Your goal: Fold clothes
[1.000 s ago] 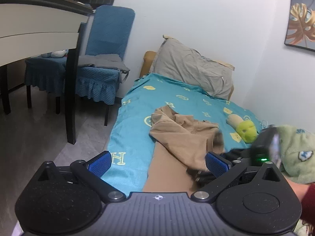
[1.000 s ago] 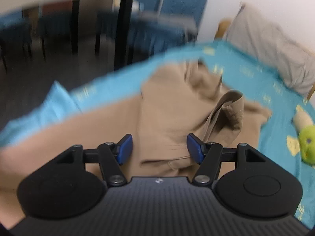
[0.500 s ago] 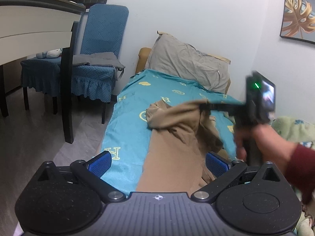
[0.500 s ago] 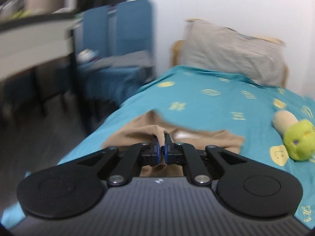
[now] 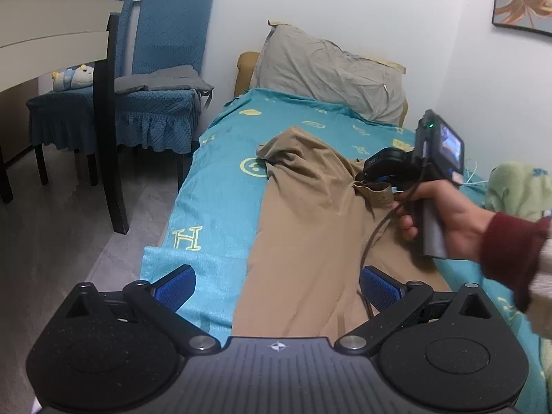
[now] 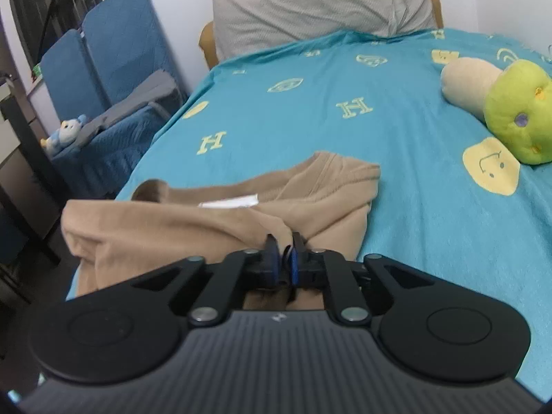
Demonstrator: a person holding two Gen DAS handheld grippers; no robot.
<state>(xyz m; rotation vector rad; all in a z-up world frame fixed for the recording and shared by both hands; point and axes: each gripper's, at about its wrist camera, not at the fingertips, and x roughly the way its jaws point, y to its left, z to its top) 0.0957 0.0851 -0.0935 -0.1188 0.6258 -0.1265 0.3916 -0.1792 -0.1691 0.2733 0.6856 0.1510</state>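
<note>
Tan trousers (image 5: 310, 214) lie lengthwise on the teal bed sheet (image 5: 220, 186), with the top end still rumpled. My left gripper (image 5: 277, 288) hovers open over the lower leg, and the cloth runs between its blue pads without touching them. A hand (image 5: 445, 214) holds my right gripper (image 5: 374, 181) at the trousers' waist edge. In the right wrist view, a fold of the trousers (image 6: 172, 220) is pinched between the pads of the right gripper (image 6: 283, 264). Its jaws are opening slightly, and the fabric is still between them.
A grey pillow (image 5: 327, 72) lies at the head of the bed. A green plush toy (image 6: 510, 110) sits on the sheet at right, near a pale green blanket (image 5: 521, 186). Left of the bed stand a blue chair (image 5: 158, 69) and a table with a dark leg (image 5: 110, 138).
The right gripper went from open to closed on the trousers' edge, then rolled and pulled it rightward across the bed, spreading the cloth. The left gripper sank a little toward the leg.
</note>
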